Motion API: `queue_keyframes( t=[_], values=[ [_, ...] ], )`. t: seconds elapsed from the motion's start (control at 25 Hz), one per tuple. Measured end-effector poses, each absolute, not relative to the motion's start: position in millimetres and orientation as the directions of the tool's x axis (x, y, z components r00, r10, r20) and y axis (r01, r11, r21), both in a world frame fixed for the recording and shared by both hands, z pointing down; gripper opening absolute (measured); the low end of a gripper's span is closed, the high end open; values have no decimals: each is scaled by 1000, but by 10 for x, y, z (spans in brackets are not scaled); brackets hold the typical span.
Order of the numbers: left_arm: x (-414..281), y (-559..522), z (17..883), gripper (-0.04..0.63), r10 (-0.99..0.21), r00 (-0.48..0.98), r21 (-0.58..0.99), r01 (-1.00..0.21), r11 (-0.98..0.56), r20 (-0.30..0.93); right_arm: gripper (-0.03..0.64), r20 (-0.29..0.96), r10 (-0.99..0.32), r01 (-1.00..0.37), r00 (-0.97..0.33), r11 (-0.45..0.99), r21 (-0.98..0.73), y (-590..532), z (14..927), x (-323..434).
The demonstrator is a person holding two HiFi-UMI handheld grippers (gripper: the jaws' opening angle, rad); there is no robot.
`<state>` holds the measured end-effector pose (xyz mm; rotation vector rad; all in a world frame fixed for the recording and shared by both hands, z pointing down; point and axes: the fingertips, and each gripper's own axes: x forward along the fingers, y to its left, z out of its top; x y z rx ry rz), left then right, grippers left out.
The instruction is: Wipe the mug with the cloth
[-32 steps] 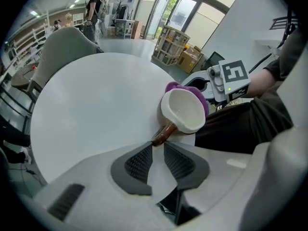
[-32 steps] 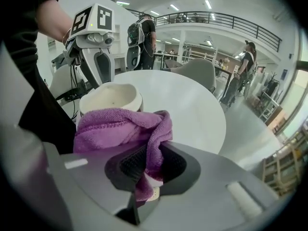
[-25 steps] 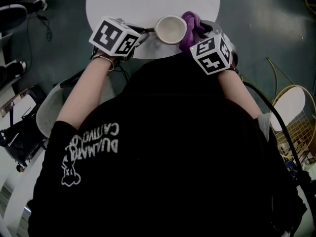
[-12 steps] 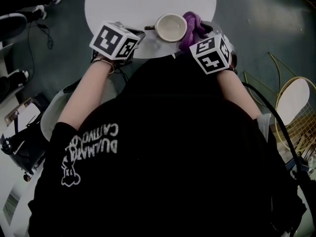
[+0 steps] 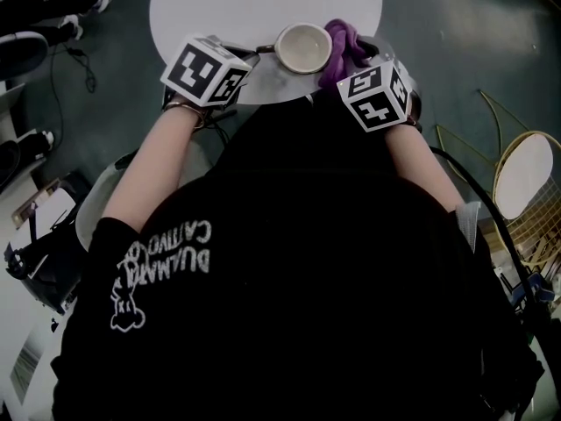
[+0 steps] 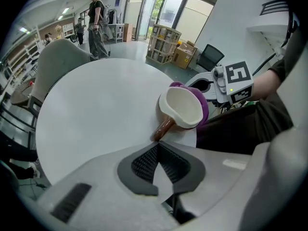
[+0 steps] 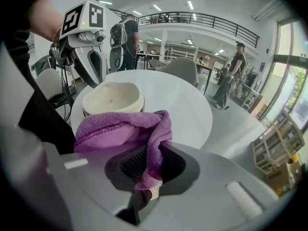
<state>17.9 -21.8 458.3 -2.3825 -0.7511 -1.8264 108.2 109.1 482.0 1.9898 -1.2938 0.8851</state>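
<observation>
A cream mug (image 5: 303, 47) with a brown handle (image 6: 162, 128) stands near the front edge of the round white table (image 5: 263, 3). My left gripper (image 5: 254, 53) (image 6: 158, 143) is shut, its tips pinching the end of that handle. A purple cloth (image 5: 342, 46) (image 7: 120, 129) is bunched against the mug's (image 7: 113, 98) right side. My right gripper (image 5: 338, 72) (image 7: 150, 158) is shut on a fold of it, and the cloth hides the pads. The mug's (image 6: 184, 107) inside looks empty.
A grey chair (image 6: 62, 61) stands at the far side of the table. A wire-framed stool (image 5: 526, 182) is on the floor to my right. People stand well back in the hall (image 7: 236, 76). Cables lie on the floor at left (image 5: 79, 51).
My left gripper's jaws have closed onto the mug's handle. The mug, the cloth and my right gripper have hardly shifted.
</observation>
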Motion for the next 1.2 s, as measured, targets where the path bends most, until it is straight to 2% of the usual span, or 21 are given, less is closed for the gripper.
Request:
queue_keyframes(
  t=[0.68,1.2],
  values=[
    [200,-228,4557,6,362,198,263,398,-879,911,40,790,-523,-925,321,-353,143,1195,4761,928],
    [128,-170,4551,6,399,196,275,462,-843,896,40,776,-510,-894,371,-421,151,1195,4698,643]
  ],
)
